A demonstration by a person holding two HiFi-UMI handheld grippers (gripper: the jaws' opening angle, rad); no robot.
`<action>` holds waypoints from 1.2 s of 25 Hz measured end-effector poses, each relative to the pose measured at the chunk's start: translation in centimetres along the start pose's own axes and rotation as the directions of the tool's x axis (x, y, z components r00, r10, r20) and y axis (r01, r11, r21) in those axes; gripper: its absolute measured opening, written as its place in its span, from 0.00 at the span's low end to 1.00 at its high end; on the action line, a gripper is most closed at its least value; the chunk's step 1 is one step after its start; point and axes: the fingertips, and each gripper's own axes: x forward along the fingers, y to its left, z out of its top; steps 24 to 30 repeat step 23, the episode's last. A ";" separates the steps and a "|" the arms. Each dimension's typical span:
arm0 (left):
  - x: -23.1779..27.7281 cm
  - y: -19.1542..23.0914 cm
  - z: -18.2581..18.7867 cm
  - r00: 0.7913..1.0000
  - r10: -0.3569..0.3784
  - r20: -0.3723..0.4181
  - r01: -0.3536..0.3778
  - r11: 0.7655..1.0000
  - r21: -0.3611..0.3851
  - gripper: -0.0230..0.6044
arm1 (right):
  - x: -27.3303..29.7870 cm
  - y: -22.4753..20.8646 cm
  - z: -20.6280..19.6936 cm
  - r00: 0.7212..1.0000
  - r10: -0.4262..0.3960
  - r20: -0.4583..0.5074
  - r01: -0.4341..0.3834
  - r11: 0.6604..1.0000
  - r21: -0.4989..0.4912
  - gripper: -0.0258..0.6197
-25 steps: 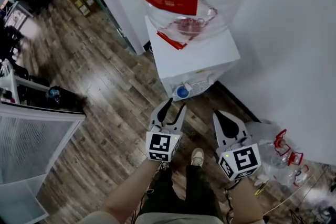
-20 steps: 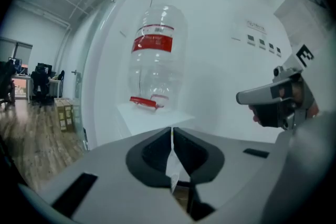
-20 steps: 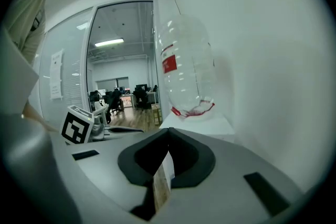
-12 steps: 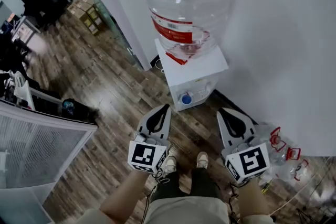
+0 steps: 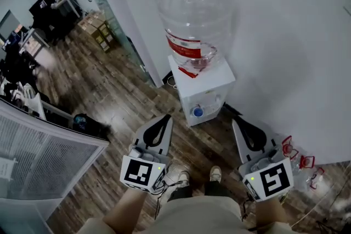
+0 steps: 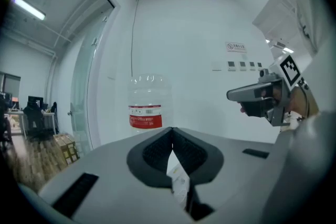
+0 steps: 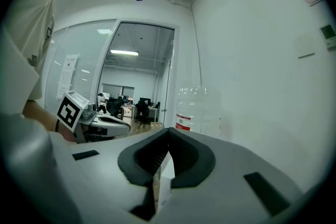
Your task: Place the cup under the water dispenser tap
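Observation:
The water dispenser is a white cabinet (image 5: pixel 202 90) standing against the wall, with a big clear bottle (image 5: pixel 194 13) with a red label on top and a blue tap (image 5: pixel 196 112) on its front. No cup shows in any view. My left gripper (image 5: pixel 164 119) is held in front of the dispenser, shut and empty. My right gripper (image 5: pixel 237 123) hangs beside it, also shut with nothing in it. In the left gripper view the closed jaws (image 6: pixel 171 132) point level at the bottle (image 6: pixel 146 105). The right gripper view shows its jaws (image 7: pixel 168 132) meeting, with the bottle (image 7: pixel 191 113) beyond them.
Several empty bottles with red handles (image 5: pixel 299 159) lie on the wooden floor at the right, by the wall. A white mesh panel (image 5: pixel 44 161) stands at the left. Cardboard boxes (image 5: pixel 96 27) and office desks sit behind a glass partition. The person's shoes (image 5: pixel 216 173) are below the grippers.
The left gripper's jaws stood apart a second ago and are now shut. Both grippers and the view have risen, so the whole dispenser now shows, smaller and farther off.

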 end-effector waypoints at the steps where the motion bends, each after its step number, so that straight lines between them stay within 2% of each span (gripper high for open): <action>1: -0.5 -0.2 1.0 1.000 -0.003 0.009 0.002 1.000 0.024 0.05 | -0.5 0.3 0.7 1.000 0.006 0.015 -0.006 1.000 0.001 0.05; 4: -1.8 -0.7 2.9 0.999 -0.003 0.034 0.001 0.998 0.059 0.05 | -1.8 1.4 2.4 0.999 0.022 0.041 -0.022 1.000 -0.012 0.05; 8: -2.7 -1.4 3.7 0.999 0.017 0.046 -0.021 0.996 0.087 0.05 | -3.1 1.9 3.2 0.998 0.033 0.053 -0.031 0.999 -0.038 0.05; 14: -3.8 -2.3 4.0 0.999 0.018 0.044 -0.023 0.994 0.103 0.05 | -4.2 2.0 3.8 0.996 0.048 0.077 -0.052 0.997 0.055 0.05; 23: -3.9 -3.1 3.8 0.999 0.015 0.044 -0.019 0.994 0.111 0.05 | -4.7 1.0 3.4 0.999 -0.026 0.036 0.028 0.998 -0.056 0.05; 30: -3.9 -3.1 3.8 0.999 0.015 0.044 -0.019 0.994 0.111 0.05 | -4.7 1.0 3.4 0.999 -0.026 0.036 0.028 0.998 -0.056 0.05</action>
